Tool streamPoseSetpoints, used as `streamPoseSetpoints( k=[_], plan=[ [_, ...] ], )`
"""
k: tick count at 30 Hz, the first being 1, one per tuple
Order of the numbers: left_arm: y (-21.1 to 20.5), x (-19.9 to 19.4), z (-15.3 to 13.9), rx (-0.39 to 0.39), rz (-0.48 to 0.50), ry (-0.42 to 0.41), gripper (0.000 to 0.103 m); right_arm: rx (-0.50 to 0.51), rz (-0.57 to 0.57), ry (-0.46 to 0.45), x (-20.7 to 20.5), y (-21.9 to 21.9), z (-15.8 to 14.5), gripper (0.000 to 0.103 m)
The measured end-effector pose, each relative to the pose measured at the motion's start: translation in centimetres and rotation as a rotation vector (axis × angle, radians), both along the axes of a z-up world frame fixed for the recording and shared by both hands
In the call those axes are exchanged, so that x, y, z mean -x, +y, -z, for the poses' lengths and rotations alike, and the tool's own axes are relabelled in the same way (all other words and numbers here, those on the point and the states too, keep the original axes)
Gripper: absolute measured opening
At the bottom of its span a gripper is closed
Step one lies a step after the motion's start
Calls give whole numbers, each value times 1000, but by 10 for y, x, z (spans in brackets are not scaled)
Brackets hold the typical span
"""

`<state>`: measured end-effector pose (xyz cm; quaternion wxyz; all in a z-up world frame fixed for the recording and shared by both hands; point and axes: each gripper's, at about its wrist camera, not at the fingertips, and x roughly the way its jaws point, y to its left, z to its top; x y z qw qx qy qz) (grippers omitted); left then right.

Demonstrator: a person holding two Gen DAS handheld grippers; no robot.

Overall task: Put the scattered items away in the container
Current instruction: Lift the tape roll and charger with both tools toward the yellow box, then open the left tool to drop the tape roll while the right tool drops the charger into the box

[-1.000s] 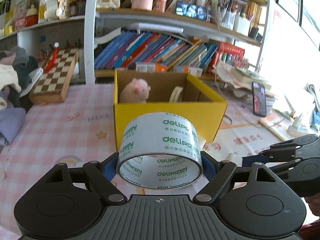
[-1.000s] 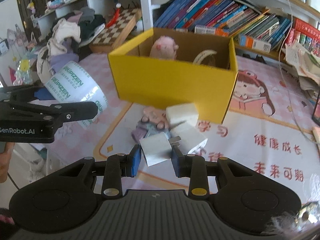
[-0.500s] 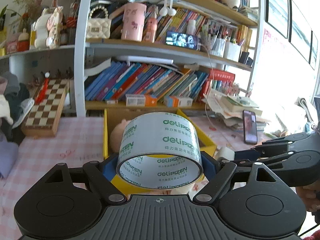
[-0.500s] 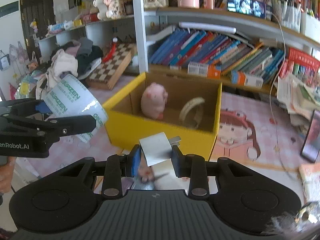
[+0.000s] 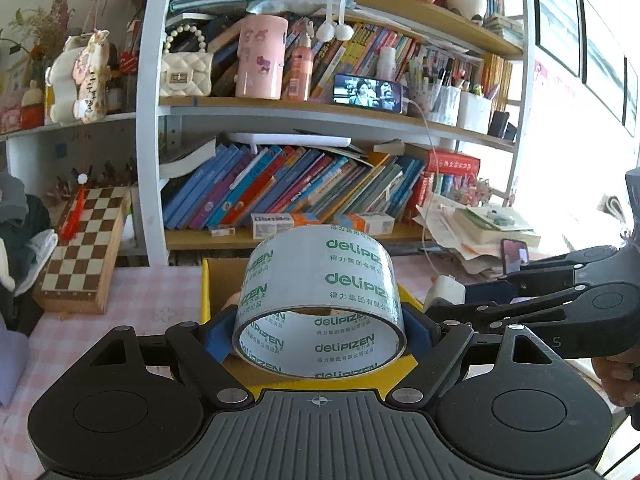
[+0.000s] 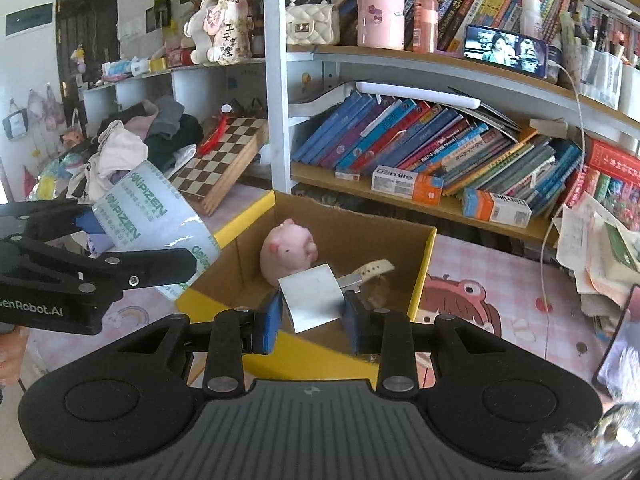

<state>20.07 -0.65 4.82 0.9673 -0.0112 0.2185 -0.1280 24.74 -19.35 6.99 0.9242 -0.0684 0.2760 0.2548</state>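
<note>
A wide roll of clear tape (image 5: pixel 320 280) with green lettering sits gripped between the blue pads of my left gripper (image 5: pixel 320 332), held in the air over the near side of the yellow cardboard box (image 5: pixel 205 288). My right gripper (image 6: pixel 312 314) is shut on a white charger plug (image 6: pixel 310 300), its metal prongs pointing right, above the box's front wall (image 6: pixel 320 344). Inside the box lie a pink pig toy (image 6: pixel 288 250) and a smaller tape roll (image 6: pixel 374 269). In the right wrist view the left gripper (image 6: pixel 148 240) hangs beside the box's left corner with its tape (image 6: pixel 156 216). The right gripper (image 5: pixel 452 300) shows at the right of the left wrist view.
Behind the box stands a bookshelf with leaning books (image 6: pixel 420 140) and small cartons (image 6: pixel 406 182). A chessboard (image 5: pixel 86 248) leans at the left, beside a pile of clothes (image 6: pixel 148 136). Stacked papers (image 5: pixel 480 236) and a phone (image 5: pixel 514 255) lie at the right on the pink tablecloth (image 6: pixel 520 312).
Both grippers have risen and moved forward toward the box, each keeping its load. The white adapters on the table before the box have dropped out of view.
</note>
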Motion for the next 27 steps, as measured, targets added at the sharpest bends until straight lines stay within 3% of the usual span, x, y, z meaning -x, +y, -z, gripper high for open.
streamPoseSetpoints(
  k=[12,21,27],
  plan=[
    [-22,-63,12,-156,69,92,84,128,-135,27,-70,5,19,30],
    [-26,-106,38,-240,107,265,84,268,-333,116,-107,29,50,30],
    [-27,-128,58,-273,155,428,84,349,-465,158,-128,47,66,30]
  ],
)
